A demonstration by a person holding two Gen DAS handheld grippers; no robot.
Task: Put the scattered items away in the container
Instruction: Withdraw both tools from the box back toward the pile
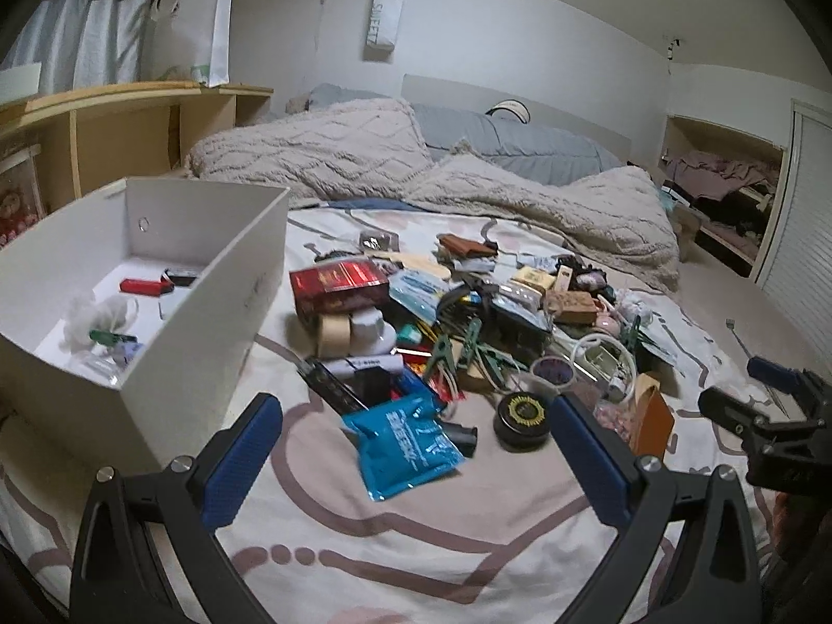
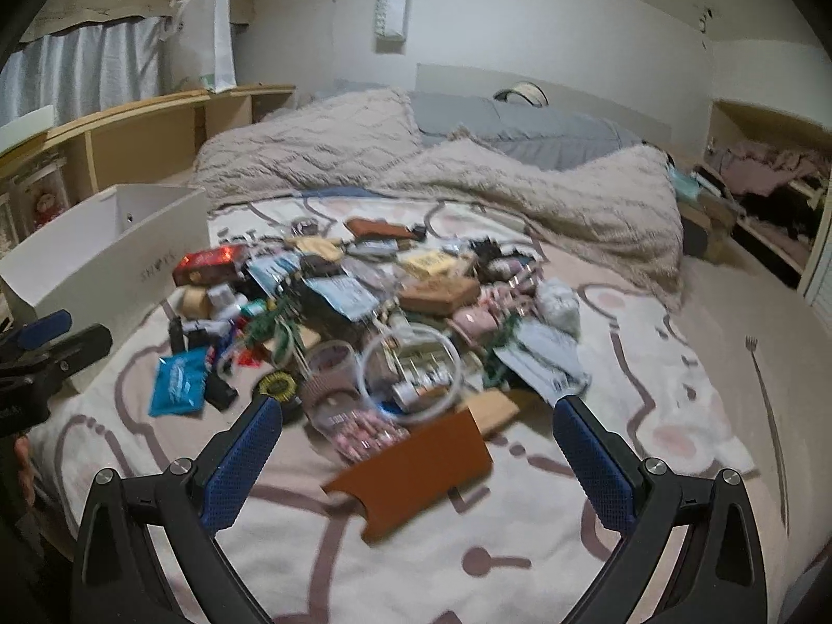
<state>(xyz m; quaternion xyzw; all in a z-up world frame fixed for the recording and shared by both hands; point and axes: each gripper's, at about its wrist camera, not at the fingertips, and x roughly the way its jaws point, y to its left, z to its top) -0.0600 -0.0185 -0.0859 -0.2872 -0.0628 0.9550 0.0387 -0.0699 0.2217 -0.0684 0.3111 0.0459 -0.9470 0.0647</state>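
Note:
A white open box stands on the bed at the left, with a red lighter and a few small things inside; it also shows in the right wrist view. A heap of scattered items lies mid-bed: a blue pouch, a black round tin, a red carton, green clothes pegs. My left gripper is open and empty above the blue pouch. My right gripper is open and empty above an orange card sleeve and a clear ring.
The bed sheet carries a pink cartoon print. A beige blanket and grey pillows lie at the far end. Wooden shelves run along the left wall. A thin fork-tipped rod lies at the right. The right gripper shows in the left wrist view.

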